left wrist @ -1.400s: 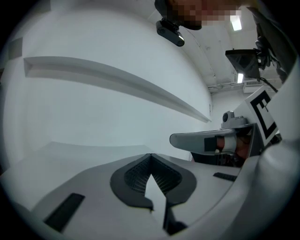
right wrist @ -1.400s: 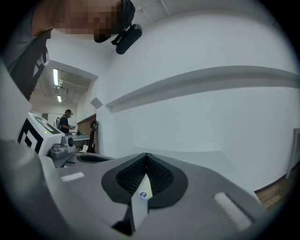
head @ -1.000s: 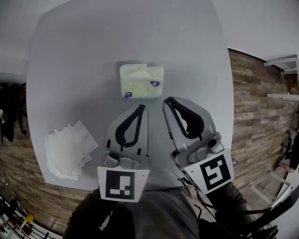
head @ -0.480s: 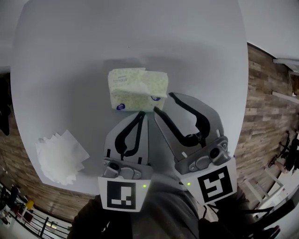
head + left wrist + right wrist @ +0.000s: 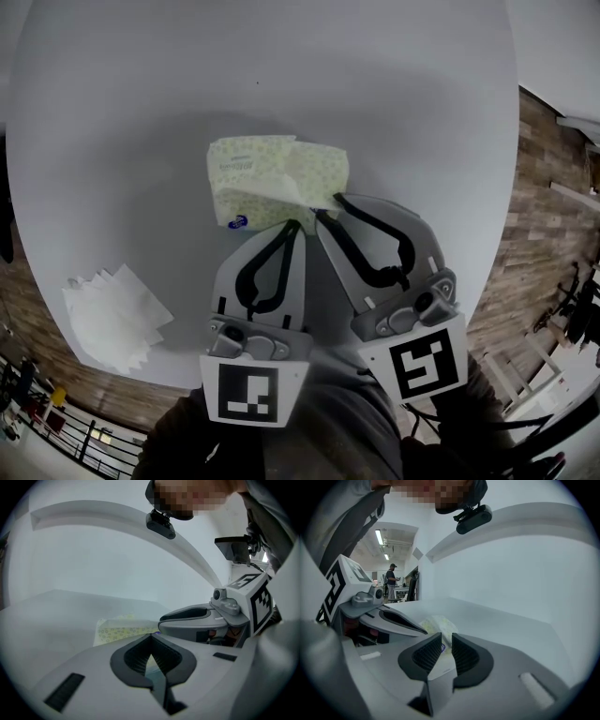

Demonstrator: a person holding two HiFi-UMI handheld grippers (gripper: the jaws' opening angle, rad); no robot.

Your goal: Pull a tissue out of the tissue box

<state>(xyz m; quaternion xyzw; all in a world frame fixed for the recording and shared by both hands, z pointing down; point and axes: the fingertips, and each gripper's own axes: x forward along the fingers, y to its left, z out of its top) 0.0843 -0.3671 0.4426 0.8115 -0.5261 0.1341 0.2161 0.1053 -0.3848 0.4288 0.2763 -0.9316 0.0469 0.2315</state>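
A soft pale-yellow tissue pack (image 5: 267, 173) lies mid-table with a white tissue (image 5: 298, 190) sticking out of its top near the right end. My left gripper (image 5: 294, 225) is shut with nothing in it, its tips touching the pack's near edge. My right gripper (image 5: 329, 208) is open just right of it, at the pack's near right corner by the tissue. The left gripper view shows the shut jaws (image 5: 151, 637) below the pack (image 5: 123, 627). In the right gripper view a narrow gap separates the pads (image 5: 461, 653), with the pack (image 5: 437, 623) beyond.
A loose pile of white tissues (image 5: 108, 314) lies at the near left of the round grey table (image 5: 281, 66). Wooden floor (image 5: 539, 197) runs beyond the table's right edge. A person (image 5: 391, 577) stands far off in the background.
The right gripper, shut one second ago, has opened. Both grippers have moved forward up to the pack's near edge. The pile of tissues has not moved.
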